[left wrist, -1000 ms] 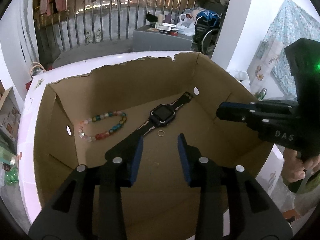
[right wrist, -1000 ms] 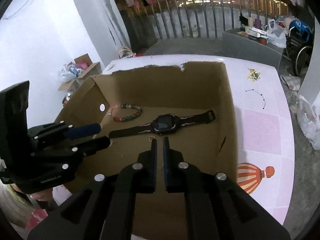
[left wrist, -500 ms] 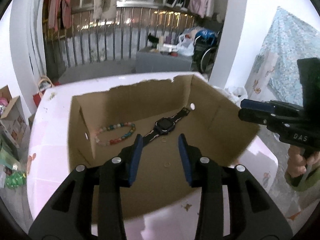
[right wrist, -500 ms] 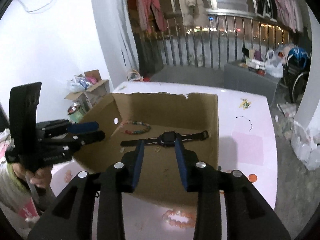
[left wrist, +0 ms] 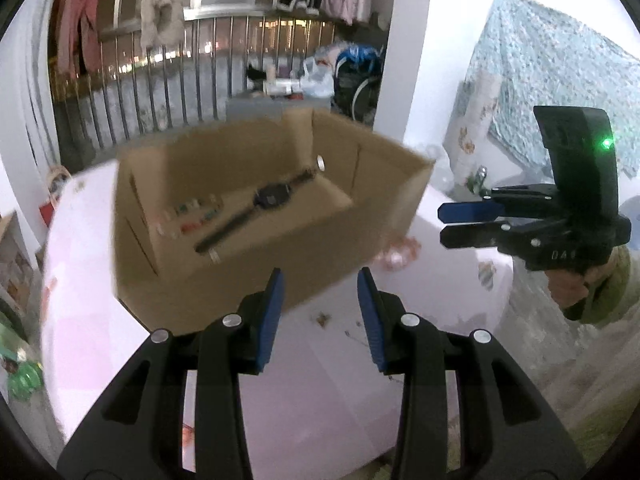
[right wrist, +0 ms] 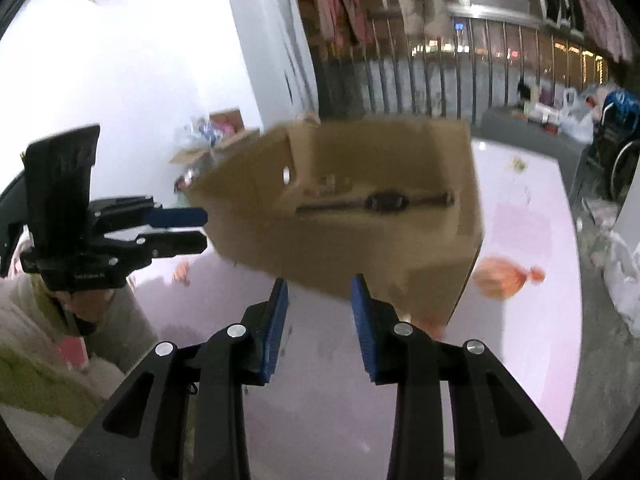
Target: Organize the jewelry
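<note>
Two hand-held grippers, both empty. Left hand-held gripper [left wrist: 320, 312]: part open, nothing between the pads, short of the near wall of the cardboard box [left wrist: 248, 264]. Right hand-held gripper [right wrist: 320, 320]: jaws just opened from near shut to a like gap, nothing between them, also short of the box's near wall.

Contents of the box: black watch [left wrist: 272, 196] laid slantwise across the floor; bead bracelet [left wrist: 192, 216] left of the watch, toward the left wall; small ring [left wrist: 215, 257] by the near end of the strap. Outside the box: a blurred pinkish bead piece [left wrist: 396, 250], probably another bracelet, on the pink table [left wrist: 320, 380] by the right near corner.

Step in hand, as judged: pulling back from the box to fetch the next loose piece. To do well: approach the pinkish piece low and slowly, straddle a few beads squarely, close fully before lifting, clear the box rim, set down apart from the watch and bracelet.

Against a second ago: both hand-held grippers then over the box interior, now outside and farther back; box contents unchanged in arrangement; view now motion-blurred.
</note>
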{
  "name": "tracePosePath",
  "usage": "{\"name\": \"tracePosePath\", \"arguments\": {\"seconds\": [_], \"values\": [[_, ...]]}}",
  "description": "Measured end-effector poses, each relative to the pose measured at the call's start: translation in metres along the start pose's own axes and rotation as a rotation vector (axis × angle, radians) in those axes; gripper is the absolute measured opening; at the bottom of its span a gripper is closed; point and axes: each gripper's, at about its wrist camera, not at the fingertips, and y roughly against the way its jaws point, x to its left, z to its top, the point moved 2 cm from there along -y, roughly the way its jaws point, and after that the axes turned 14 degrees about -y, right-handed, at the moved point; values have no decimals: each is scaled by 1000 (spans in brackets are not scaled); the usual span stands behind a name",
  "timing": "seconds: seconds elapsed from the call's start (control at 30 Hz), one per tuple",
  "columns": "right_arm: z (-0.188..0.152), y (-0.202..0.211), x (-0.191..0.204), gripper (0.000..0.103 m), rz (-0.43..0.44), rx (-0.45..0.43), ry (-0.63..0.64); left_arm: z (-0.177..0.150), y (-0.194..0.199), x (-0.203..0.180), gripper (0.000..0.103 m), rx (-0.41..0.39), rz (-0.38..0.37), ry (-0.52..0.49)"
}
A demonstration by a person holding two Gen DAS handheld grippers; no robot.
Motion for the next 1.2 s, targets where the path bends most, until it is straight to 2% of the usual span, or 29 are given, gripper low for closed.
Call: {"name": "tracePosePath", "arguments": {"seconds": [0.23,0.37,0.57,0.87,1.2], "values": [[-17,-33,-13,33,16,83,-34,-25,-52,-9,35,88,-54,37],[-23,-49,-14,28,2,110,-21,-32,-73,-11,28,125,-74,34],[-28,-59,-13,27,-36,112,5,-33,-89,-13,23,157,-57,28],[-36,-68,-8,24,-62,123,46,-31,-96,-16,18,162,-12,6],[-34,-72,-3,24,-76,119,48,-29,-98,-27,9,174,82,-69]]}}
